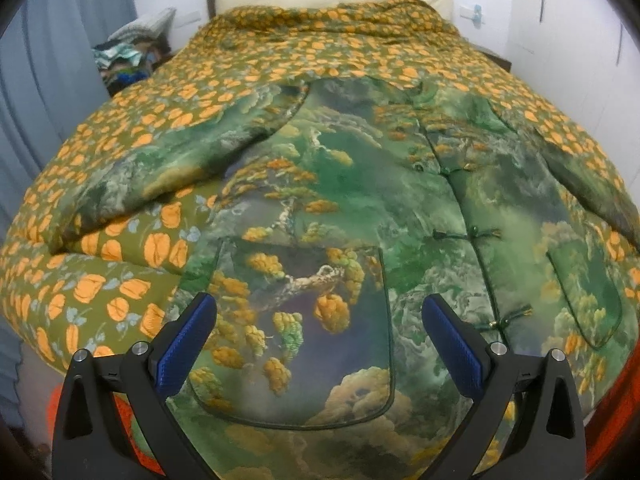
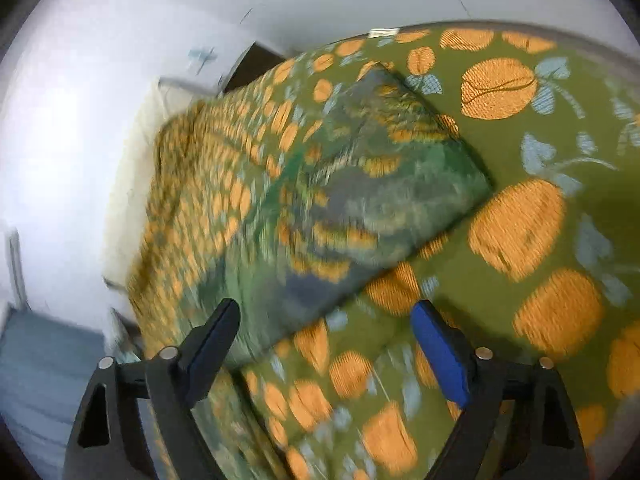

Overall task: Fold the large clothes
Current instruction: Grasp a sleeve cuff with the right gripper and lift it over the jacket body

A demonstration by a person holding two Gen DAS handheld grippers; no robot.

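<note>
Padded jacket [image 1: 360, 200], green landscape print, lies front-up and spread flat on the bed [image 1: 120, 128], over a green quilt with orange fruit pattern. Front closed with knotted buttons [image 1: 476, 236]. One sleeve [image 1: 180, 152] angled out toward the left of the left wrist view.

Left gripper [image 1: 320, 340]: jaws spread wide, nothing between them, hovering above the jacket's patch pocket [image 1: 304, 320] near the hem.

Right gripper [image 2: 324, 344]: jaws spread, nothing pinched. Right wrist view motion-blurred; the other sleeve's [image 2: 360, 184] cuff end lies on the quilt just ahead of the fingertips, apart from them
</note>
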